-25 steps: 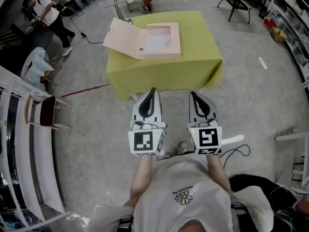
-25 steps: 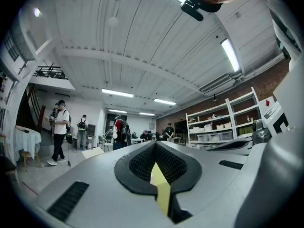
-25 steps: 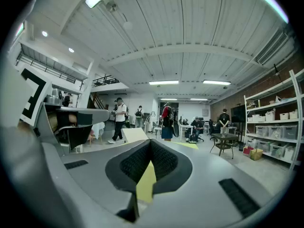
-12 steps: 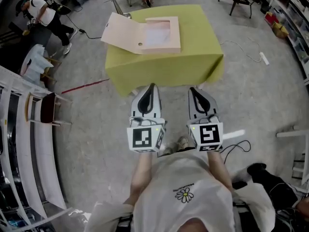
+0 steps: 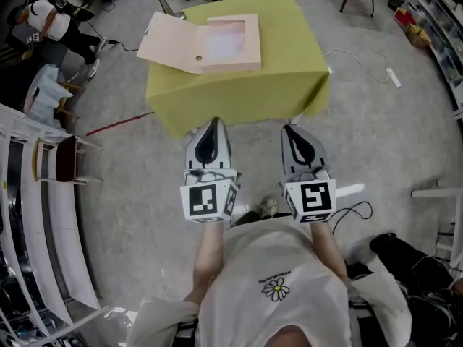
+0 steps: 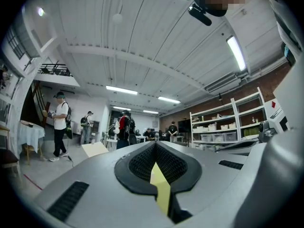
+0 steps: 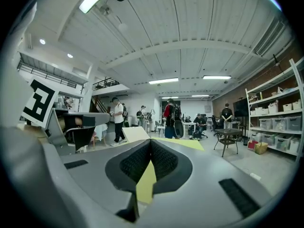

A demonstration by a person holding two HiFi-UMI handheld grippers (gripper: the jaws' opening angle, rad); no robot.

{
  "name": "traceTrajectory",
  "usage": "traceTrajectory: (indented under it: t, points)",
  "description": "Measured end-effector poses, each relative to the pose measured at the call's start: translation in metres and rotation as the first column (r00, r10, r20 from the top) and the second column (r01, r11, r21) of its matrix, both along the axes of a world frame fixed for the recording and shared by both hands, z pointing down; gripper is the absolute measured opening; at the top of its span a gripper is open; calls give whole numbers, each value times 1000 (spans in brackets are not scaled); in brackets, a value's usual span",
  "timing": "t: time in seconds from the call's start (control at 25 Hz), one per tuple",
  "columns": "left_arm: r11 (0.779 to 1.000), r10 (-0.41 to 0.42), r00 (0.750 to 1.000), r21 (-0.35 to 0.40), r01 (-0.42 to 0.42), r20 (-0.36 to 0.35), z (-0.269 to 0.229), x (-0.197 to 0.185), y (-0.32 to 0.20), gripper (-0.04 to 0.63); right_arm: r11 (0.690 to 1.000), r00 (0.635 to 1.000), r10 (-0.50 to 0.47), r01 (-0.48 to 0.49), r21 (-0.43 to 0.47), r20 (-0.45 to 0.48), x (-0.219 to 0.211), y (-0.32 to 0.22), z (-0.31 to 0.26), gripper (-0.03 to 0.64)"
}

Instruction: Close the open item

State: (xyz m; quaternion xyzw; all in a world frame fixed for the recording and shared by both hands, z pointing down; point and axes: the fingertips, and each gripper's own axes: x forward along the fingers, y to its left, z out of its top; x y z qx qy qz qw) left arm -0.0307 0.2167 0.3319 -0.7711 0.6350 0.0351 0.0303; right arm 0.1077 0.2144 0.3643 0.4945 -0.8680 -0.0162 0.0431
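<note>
An open beige flat box (image 5: pixel 230 42) lies on a table with a yellow-green cloth (image 5: pixel 289 71). Its lid (image 5: pixel 170 40) is folded out to the left, past the table's edge. Both grippers hang over the floor in front of the table, short of its near edge and pointing at it. My left gripper (image 5: pixel 210 124) is shut with nothing in it. My right gripper (image 5: pixel 291 130) is shut and empty too. The left gripper view shows my left gripper (image 6: pixel 155 144) and the lid (image 6: pixel 95 149) far off. The right gripper view shows my right gripper (image 7: pixel 151 140) and the lid (image 7: pixel 135 133).
Chairs (image 5: pixel 69 161) and white racks stand at the left. A red line (image 5: pixel 116 125) and a dark cable (image 5: pixel 354 212) lie on the floor. Shelves (image 5: pixel 441 20) line the right wall. Several people (image 5: pixel 47 20) stand beyond the table.
The table and box have shifted up and left in the head view, and the table's near edge is now closer to the gripper tips. Both grippers stay shut.
</note>
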Motion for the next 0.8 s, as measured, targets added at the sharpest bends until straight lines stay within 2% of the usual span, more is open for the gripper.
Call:
traceTrajectory:
  t: [0.16, 0.32, 0.56, 0.8]
  points:
    - [1000, -18, 1000, -1, 18, -2, 3, 3, 3, 11, 1000, 1000, -12, 12, 13, -10, 8, 0, 3, 12]
    - [997, -24, 1000, -79, 23, 0, 18, 1, -4, 11, 1000, 1000, -15, 15, -13, 8, 10, -2, 8, 12]
    - [998, -56, 998, -24, 56, -3, 10, -5, -16, 11, 999, 999, -36, 36, -9, 3, 10, -17, 13, 12]
    - [998, -60, 998, 7, 60, -1, 1, -9, -47, 11, 999, 1000, -28, 28, 32, 2, 5, -52, 2, 12]
